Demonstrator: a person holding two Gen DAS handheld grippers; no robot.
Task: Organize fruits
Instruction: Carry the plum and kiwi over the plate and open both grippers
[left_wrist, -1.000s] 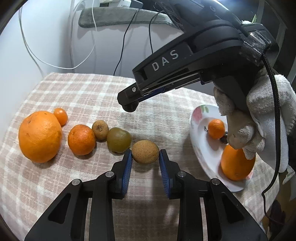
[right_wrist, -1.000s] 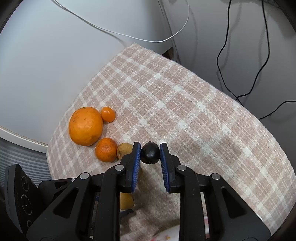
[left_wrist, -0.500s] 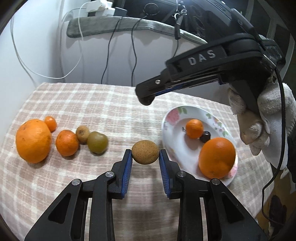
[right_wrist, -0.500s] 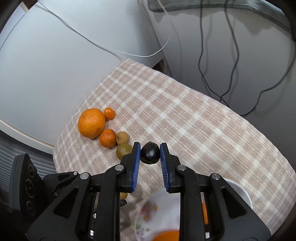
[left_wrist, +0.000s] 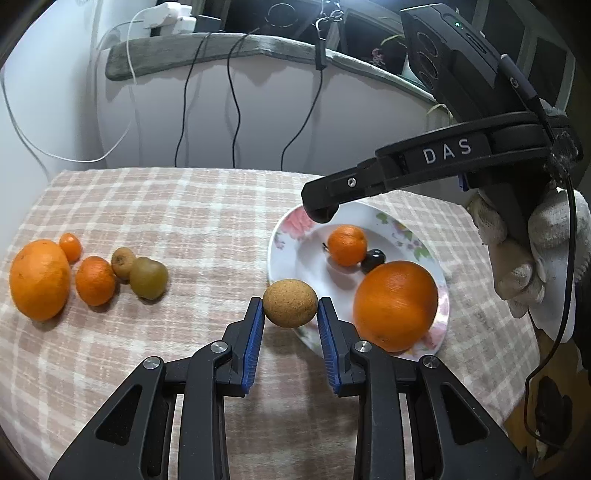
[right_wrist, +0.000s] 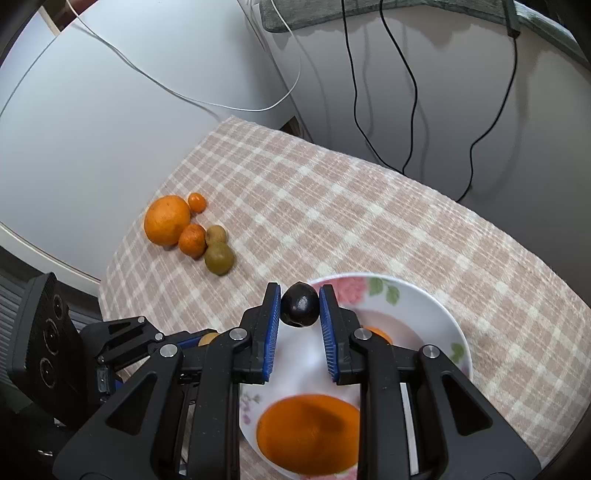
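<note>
left gripper (left_wrist: 290, 321): blue pads clamped on a tan rough-skinned round fruit (left_wrist: 290, 302), held at the near-left rim of the plate
right gripper (right_wrist: 300, 314): closed on a small dark fruit (right_wrist: 300, 304), held over the plate's far-left rim
plate (left_wrist: 291, 230): white, floral rim, right side of table; holds a big orange (left_wrist: 395, 305), a small mandarin (left_wrist: 347, 240), a dark fruit (left_wrist: 373, 258) touching the mandarin
left cluster: large orange (left_wrist: 38, 278), tiny orange (left_wrist: 70, 246), mid orange (left_wrist: 95, 280), two greenish-brown fruits (left_wrist: 147, 277), packed close, probably touching
surface: table under pink-beige plaid cloth (right_wrist: 332, 206), slightly wrinkled
room: pale wall behind, black cables (left_wrist: 232, 107) and a white cable (right_wrist: 192, 99) hanging, grey ledge (left_wrist: 229, 48) above; dark clutter on it too blurred to tell
hand: white knit glove (left_wrist: 532, 254) on right gripper handle
</note>
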